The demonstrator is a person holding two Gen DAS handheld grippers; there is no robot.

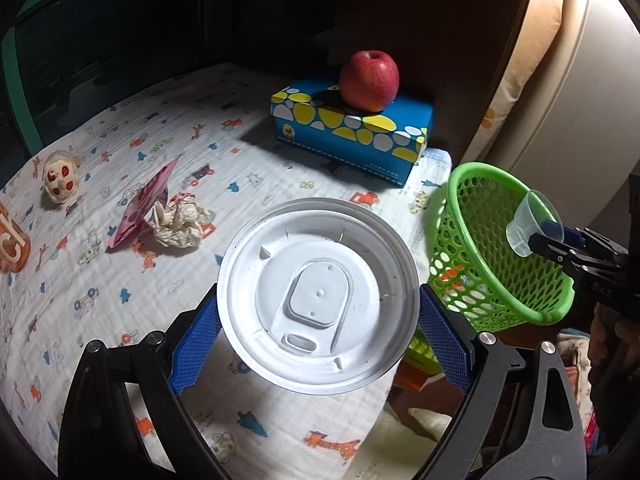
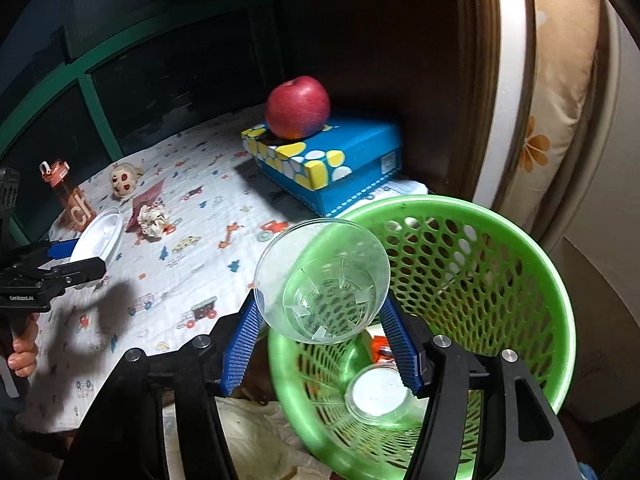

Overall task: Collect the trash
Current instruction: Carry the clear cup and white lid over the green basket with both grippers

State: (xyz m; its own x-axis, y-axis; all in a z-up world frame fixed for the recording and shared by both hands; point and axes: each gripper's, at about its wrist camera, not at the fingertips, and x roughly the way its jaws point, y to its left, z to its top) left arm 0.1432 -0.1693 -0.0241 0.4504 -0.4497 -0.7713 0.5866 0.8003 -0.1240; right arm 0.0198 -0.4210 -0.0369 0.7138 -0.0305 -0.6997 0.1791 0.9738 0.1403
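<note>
Cup point(image 2: 322, 280) pinched in right tongs point(image 2: 320, 334) directly over basket point(image 2: 520, 248); lid point(image 1: 318, 304) pinched in left tongs point(image 1: 318, 332), farther left.

Low surface draped in white vehicle-print cloth point(image 1: 248, 168), backed by dark panes in a green window frame point(image 2: 94, 96), brown wooden panel point(image 2: 400, 60) right, flowered beige cushion point(image 2: 560, 120) beyond, lit from above.
</note>
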